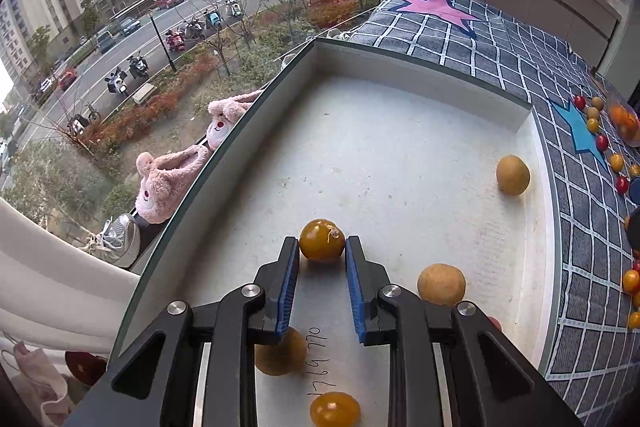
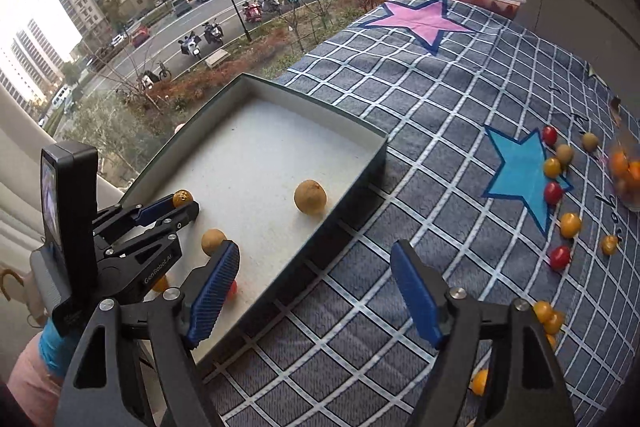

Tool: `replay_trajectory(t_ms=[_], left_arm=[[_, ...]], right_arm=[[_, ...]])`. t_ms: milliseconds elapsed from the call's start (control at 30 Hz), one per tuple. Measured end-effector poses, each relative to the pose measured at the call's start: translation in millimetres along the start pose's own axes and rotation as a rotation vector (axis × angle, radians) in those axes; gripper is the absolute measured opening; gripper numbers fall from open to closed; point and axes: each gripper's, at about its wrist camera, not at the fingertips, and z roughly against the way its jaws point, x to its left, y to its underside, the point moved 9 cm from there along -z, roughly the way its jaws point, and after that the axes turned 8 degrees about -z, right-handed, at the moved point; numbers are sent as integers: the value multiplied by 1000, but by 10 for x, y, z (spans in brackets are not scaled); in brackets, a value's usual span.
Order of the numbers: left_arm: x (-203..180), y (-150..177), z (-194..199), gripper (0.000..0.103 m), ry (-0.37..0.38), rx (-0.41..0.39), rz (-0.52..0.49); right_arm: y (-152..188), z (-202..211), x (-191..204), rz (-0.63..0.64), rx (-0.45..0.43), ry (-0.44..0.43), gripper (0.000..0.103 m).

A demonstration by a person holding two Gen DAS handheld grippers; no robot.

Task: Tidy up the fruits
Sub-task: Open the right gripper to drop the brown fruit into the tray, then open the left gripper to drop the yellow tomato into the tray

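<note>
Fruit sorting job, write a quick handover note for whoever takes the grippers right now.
Left gripper: over the tray, its jaws around a yellow tomato.
Right gripper: open, empty, over the checked cloth beside the tray.
Done: several fruits lie in the tray, among them a tan round fruit.
Left: many red and yellow tomatoes sit loose on the cloth by the blue star.

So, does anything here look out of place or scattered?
Yes. Many small fruits lie loose on the checked cloth to the right, strung out past the blue star, while only a few are in the tray. Nothing looks spilled wet or damaged.
</note>
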Motion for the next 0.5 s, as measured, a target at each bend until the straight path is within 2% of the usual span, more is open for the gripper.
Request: replay_trajectory(t_ms=[100,133,167,200,233,267,367,500], left_arm=[[-15,4,6,25,14,-7,-8],[-15,4,7,35,18,-10,-8],[-16,1,10,73,23,-15,-5],[0,-14,48,87,21,-44,6],[17,-39,119,92,13,-94,14],[12,-61,171,92,8,-117,5],[-6,-86,229,92,-17,-104,-15],[-132,-156,369,92,-24,-127,-33]], right_arm=[[26,122,-220,-39,-21,5,83],[48,168,-288,-51,-28,7,83],[64,203,-354,-61,-32,10,84],[94,234,-417,-72,-35,12,84],[127,270,-476,-83,-37,13,84],[162,312,-539,-94,-42,14,84],[245,415,-729,-135,-52,21,85],[314,569,-981,-182,-76,24,85]])
